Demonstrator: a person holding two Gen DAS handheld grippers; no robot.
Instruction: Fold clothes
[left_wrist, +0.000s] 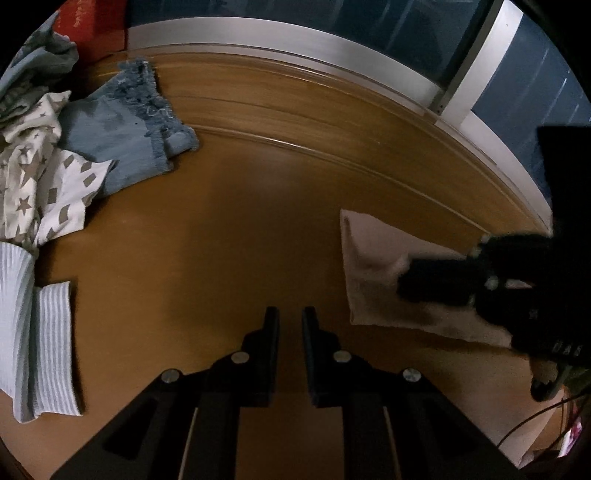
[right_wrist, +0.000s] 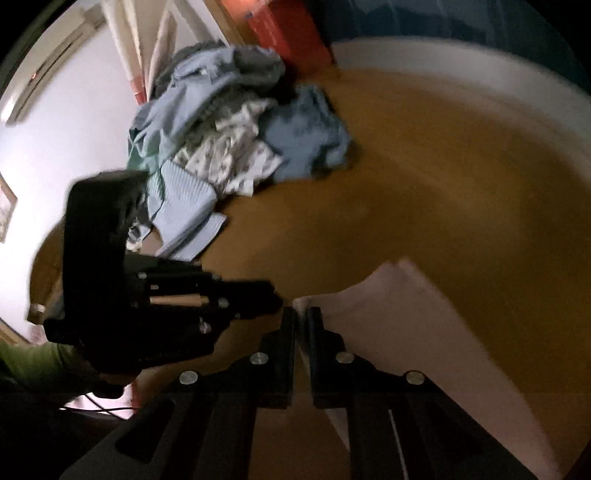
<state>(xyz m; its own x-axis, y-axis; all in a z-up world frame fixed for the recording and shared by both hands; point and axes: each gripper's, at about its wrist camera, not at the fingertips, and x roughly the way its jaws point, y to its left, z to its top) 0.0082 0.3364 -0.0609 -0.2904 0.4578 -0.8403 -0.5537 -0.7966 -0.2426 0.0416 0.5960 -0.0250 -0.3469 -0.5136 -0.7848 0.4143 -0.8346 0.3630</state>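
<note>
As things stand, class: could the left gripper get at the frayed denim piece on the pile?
Probably yes. The left gripper is shut on nothing, and only bare wooden tabletop lies between it and the frayed denim piece.

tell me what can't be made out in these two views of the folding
- Left wrist view: the right gripper covers part of the pale cloth; its grip is hidden there.
- Right wrist view: motion blur smears the clothes pile, so prints and garment types are unclear.
- Right wrist view: the pale cloth runs behind the right gripper and off the bottom edge.
- Left wrist view: the striped garment is cut by the left edge.
</note>
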